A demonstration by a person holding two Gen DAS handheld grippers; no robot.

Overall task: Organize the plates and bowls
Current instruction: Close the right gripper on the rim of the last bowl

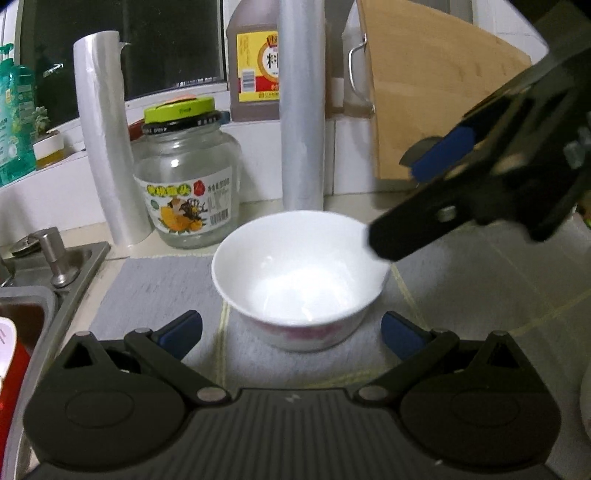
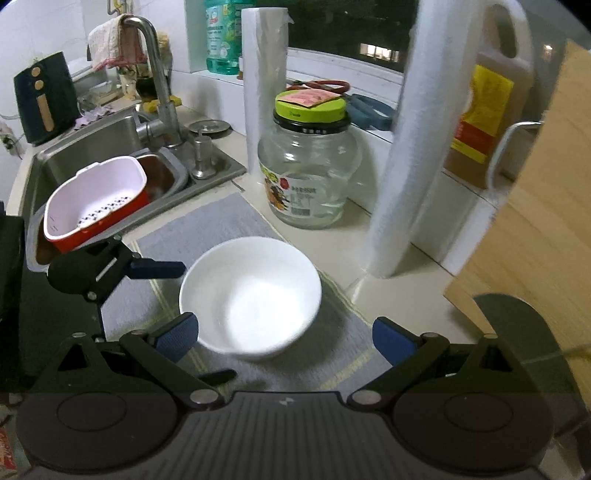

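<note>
- White bowl (image 1: 301,278) sits upright and empty at frame centre on a grey mat (image 1: 155,291); faint pink pattern low on its outer wall.
- Left gripper (image 1: 291,334) at bottom of the left wrist view, fingers spread wide, blue pads (image 1: 181,330) on either side of the bowl's near wall, apart from it.
- Right gripper (image 2: 286,339) at bottom of the right wrist view, fingers also spread, bowl (image 2: 251,297) between and just ahead of the pads (image 2: 177,338); contact unclear.
- In the left wrist view the right gripper (image 1: 391,206) comes in from the upper right, one black finger tip over the bowl's right rim; cannot tell if it touches.
- In the right wrist view the left gripper (image 2: 159,269) shows at middle left, one blue-padded finger just beside the bowl's left rim.
- Glass jar (image 1: 188,177) with green lid stands behind the bowl, upper left of centre.
- Two rolls of plastic wrap stand upright: one (image 1: 107,144) left of the jar, one (image 1: 301,103) right of it.
- Brown sauce bottle (image 1: 253,59) on the window ledge at top centre.
- Wooden cutting board (image 1: 436,96) leans at the upper right.
- Steel sink (image 2: 99,147) at the left with a faucet (image 2: 155,70); a red-and-white strainer basket (image 2: 94,201) sits in it.
- Green soap bottle (image 2: 223,35) at top centre of the right wrist view.
</note>
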